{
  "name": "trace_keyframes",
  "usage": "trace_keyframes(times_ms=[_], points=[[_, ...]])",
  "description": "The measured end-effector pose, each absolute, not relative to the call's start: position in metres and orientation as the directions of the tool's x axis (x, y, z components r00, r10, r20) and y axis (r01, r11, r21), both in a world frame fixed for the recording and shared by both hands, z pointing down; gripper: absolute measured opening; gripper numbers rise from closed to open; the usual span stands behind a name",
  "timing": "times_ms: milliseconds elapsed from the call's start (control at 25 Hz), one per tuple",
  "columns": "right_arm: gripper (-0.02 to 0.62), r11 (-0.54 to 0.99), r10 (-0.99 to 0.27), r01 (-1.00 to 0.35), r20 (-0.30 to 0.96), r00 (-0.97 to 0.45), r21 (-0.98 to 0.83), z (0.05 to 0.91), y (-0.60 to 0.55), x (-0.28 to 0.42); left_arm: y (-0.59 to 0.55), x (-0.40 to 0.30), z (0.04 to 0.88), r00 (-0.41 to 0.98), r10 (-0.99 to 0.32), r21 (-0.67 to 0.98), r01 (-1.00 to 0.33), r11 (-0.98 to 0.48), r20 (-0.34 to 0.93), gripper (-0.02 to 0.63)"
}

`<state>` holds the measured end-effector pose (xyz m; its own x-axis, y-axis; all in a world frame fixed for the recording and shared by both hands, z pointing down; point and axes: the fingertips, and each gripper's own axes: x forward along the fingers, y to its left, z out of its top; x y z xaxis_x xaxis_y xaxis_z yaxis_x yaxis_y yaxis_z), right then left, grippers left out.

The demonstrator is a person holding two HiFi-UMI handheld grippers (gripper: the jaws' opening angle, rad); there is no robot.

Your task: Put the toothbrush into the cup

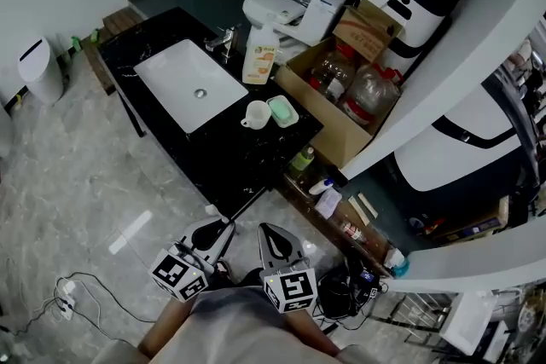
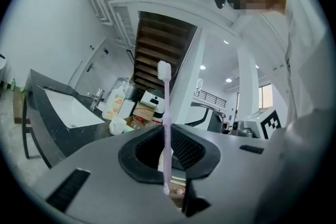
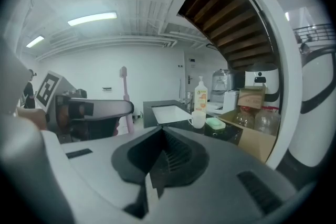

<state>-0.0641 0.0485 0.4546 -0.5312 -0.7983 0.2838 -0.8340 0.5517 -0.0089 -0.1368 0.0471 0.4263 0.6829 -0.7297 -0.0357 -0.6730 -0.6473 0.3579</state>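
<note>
A pale pink toothbrush (image 2: 167,113) stands upright with its bristles at the top, and my left gripper (image 2: 168,162) is shut on its lower handle. In the right gripper view the toothbrush (image 3: 125,97) rises beside the left gripper. The white cup (image 1: 256,114) sits on the black counter (image 1: 230,162), right of the sink and next to a green soap dish (image 1: 282,111). The cup (image 2: 116,126) lies well ahead of both grippers. In the head view my left gripper (image 1: 213,236) and right gripper (image 1: 277,245) hang side by side, short of the counter's near corner. The right gripper (image 3: 157,165) is shut with nothing in it.
A white sink (image 1: 189,83) with a tap (image 1: 223,38) fills the counter's left part, with a soap bottle (image 1: 261,54) behind the cup. A cardboard box (image 1: 341,111) of bottles stands to the right. Small bottles and cables lie on the floor near my feet.
</note>
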Motion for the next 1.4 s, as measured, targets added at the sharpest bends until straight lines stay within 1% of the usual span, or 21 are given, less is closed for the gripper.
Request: trace_keyframes(times_ms=[120,560,960,1240,1400], points=[[0.006,0.559,-0.791,-0.829,0.298,-0.534,-0.001,0.457,0.044,-0.074,0.043,-0.144,0.432,0.677,-0.735,0.393,-0.668,-0.631,-0.03,0.044],[0.006,0.576,-0.766,-0.816,0.313,-0.561,-0.052,0.477,-0.002,-0.081,0.001,-0.144,0.447,0.679,-0.734,0.422,-0.665,-0.616,-0.003,0.044],[0.006,0.631,-0.706,-0.768,0.331,-0.626,-0.106,0.486,-0.084,-0.09,-0.086,-0.133,0.444,0.681,-0.731,0.387,-0.686,-0.616,0.042,0.044],[0.006,0.627,-0.727,-0.774,0.289,-0.623,-0.091,0.467,-0.152,-0.066,-0.153,-0.121,0.424,0.647,-0.763,0.346,-0.719,-0.602,0.017,0.044],[0.006,0.652,-0.711,-0.753,0.276,-0.647,-0.087,0.463,-0.179,-0.062,-0.186,-0.117,0.416,0.616,-0.788,0.324,-0.747,-0.581,0.007,0.044]])
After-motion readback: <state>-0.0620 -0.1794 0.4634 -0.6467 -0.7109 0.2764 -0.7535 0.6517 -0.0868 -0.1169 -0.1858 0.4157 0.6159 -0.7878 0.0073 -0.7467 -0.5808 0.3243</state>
